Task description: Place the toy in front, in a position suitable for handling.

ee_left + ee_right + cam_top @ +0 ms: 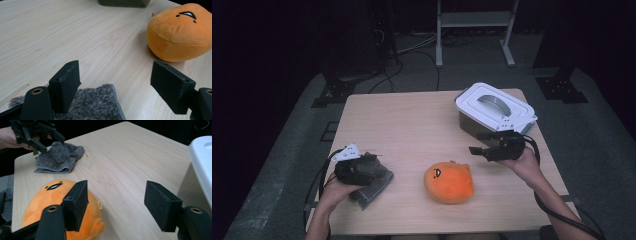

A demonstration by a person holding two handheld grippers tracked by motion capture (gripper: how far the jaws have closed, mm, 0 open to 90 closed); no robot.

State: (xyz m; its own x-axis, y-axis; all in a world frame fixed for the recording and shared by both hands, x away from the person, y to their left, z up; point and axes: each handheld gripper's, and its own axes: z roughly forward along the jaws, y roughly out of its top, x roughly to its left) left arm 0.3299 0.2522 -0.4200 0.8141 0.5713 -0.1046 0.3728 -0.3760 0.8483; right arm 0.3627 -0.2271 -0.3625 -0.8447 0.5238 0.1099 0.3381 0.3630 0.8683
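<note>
Light wood-grain desk (412, 120), rectangular w/ rounded corners, set in a dark room. Grey carpet floor (282, 165) around it; black stand feet and loose cables at the back left, a pale metal frame (474, 25) behind the desk's far edge.

Left tool (374, 159) sits at the near left of the desk, over a grey fuzzy cloth (374, 186), which lies folded there. Its jaws stand apart; in the left gripper view one jaw rests at the cloth's edge, the other over bare wood, nothing pinched.

Right tool (479, 150) is at the right side, above the desk, jaws wide apart w/ nothing between them. Orange plush toy (449, 182) w/ a small stitched face lies near front centre, just below and left of that tool, not touching it.

White-lidded grey box (494, 112) w/ a handle on top sits at the far right corner.
</note>
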